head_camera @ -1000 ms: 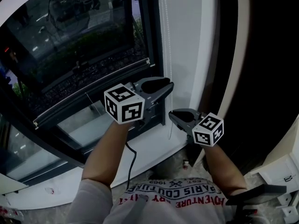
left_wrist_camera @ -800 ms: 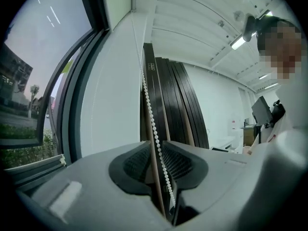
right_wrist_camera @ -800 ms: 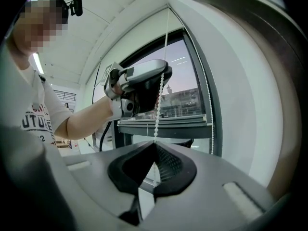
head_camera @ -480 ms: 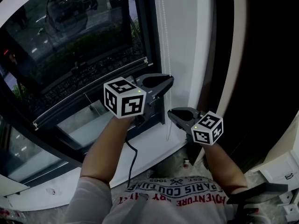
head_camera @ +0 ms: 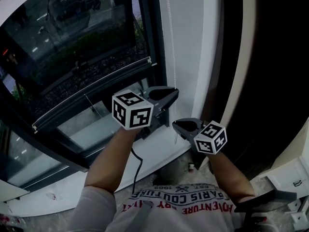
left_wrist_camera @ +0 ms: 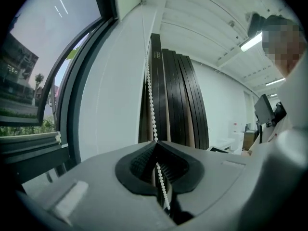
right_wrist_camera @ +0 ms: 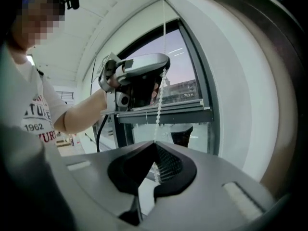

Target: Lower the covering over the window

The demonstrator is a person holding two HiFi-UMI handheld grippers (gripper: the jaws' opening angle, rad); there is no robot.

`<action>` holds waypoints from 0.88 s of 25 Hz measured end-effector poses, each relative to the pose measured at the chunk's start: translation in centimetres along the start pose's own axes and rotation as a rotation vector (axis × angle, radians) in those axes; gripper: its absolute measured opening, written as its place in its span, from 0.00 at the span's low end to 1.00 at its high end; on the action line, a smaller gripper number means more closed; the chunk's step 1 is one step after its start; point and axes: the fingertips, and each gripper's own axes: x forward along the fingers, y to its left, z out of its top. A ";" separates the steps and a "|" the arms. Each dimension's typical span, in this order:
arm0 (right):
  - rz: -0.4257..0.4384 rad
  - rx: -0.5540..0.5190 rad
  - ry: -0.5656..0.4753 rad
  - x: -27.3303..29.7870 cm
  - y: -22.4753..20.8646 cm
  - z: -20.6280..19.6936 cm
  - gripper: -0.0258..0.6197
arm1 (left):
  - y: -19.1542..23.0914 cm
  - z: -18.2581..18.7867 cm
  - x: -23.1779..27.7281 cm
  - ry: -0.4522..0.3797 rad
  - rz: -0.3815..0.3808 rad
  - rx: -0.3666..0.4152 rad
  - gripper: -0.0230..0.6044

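A white bead chain hangs down the white wall strip beside the window. My left gripper has just been closing its jaws and is now shut on the chain. In the left gripper view the bead chain runs down between the pads of the left gripper. A little lower, my right gripper is shut on the same chain. In the right gripper view the bead chain drops from the left gripper into the right gripper. The covering itself is out of view.
The black window frame stands just left of the chain, with a tilted sash rail below the glass. Dark panels lean at the right. A white sill and a black cable lie below the grippers.
The left jaws have closed from wide open onto the bead chain. Both grippers have sunk a little, with the right one still shut on the chain.
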 end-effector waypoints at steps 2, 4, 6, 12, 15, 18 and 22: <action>0.000 -0.004 0.052 0.4 0.1 -2.0 0.05 | 0.1 -2.0 0.4 0.033 0.009 -0.008 0.05; 0.008 0.040 0.068 0.5 -0.1 -3.7 0.05 | 0.2 -3.8 0.8 0.047 0.013 -0.037 0.05; 0.012 0.083 0.078 0.5 -0.5 -5.2 0.05 | 0.4 -5.3 1.1 0.052 0.022 -0.059 0.05; -0.010 0.099 0.124 0.0 -1.6 -7.9 0.05 | 0.4 -7.7 1.1 0.037 0.055 -0.091 0.05; -0.016 0.079 0.190 0.2 -1.8 -9.8 0.05 | 0.2 -9.6 1.4 0.077 0.069 -0.078 0.05; -0.006 0.118 0.220 0.3 -1.3 -11.9 0.05 | -0.3 -11.8 1.5 0.097 0.076 -0.099 0.05; -0.012 0.115 0.272 0.7 -1.2 -14.1 0.05 | -0.3 -14.0 1.4 0.115 0.095 -0.109 0.05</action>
